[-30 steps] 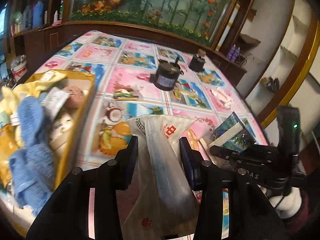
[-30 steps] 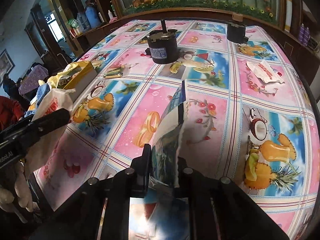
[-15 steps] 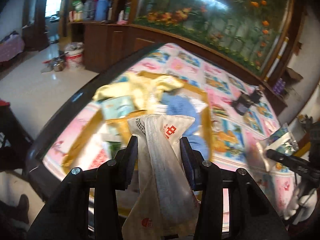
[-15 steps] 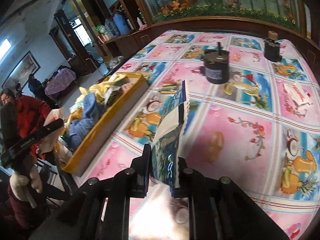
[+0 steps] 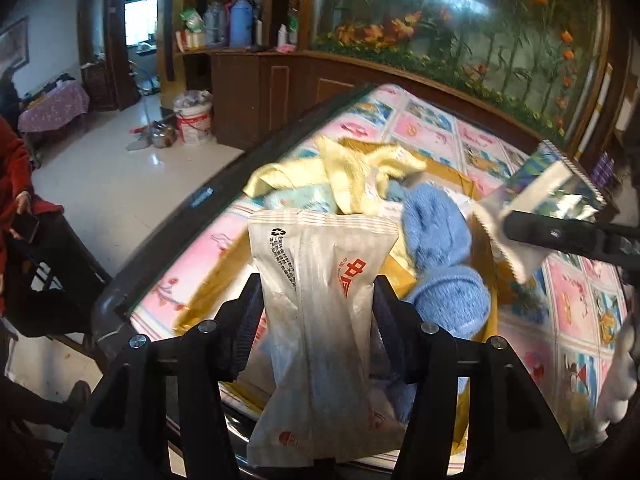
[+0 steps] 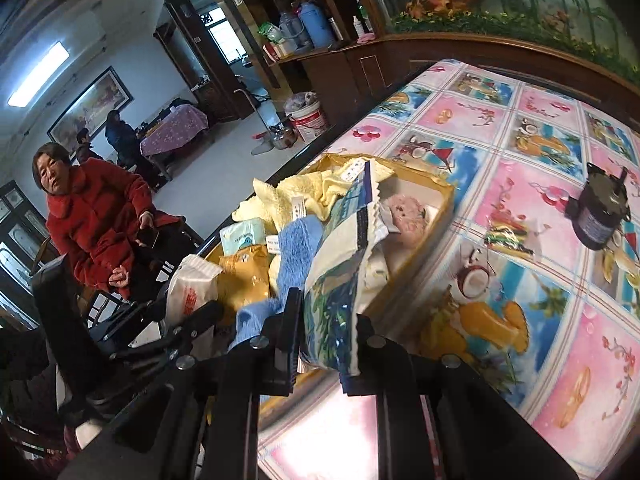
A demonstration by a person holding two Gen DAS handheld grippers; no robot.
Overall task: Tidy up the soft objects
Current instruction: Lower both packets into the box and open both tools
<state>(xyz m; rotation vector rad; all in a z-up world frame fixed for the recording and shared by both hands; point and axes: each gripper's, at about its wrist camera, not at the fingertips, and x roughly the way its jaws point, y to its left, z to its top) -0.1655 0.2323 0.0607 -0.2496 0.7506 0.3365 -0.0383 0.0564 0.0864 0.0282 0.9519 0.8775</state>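
- Across both views, the worktop (image 6: 520, 208) lies under a pink and blue fruit-print cloth, with a wooden cabinet behind it.
- At the worktop's near edge sits a yellow box (image 6: 436, 200), heaped with a pale yellow towel (image 5: 360, 168), a blue towel (image 5: 436, 240), a pink plush toy (image 6: 404, 212) and small packets.
- Over that box, the left hand-held gripper (image 5: 318, 312) has a white pouch with red print (image 5: 320, 300) between its fingers; its jaws have just been opening, and the pads stand slightly off the pouch's sides.
- Just beside it, the right hand-held gripper (image 6: 324, 336) is clenched on a blue-green foil packet (image 6: 344, 280), held above the box's near end.
- Well apart on the cloth stands a dark jar (image 6: 600, 216).
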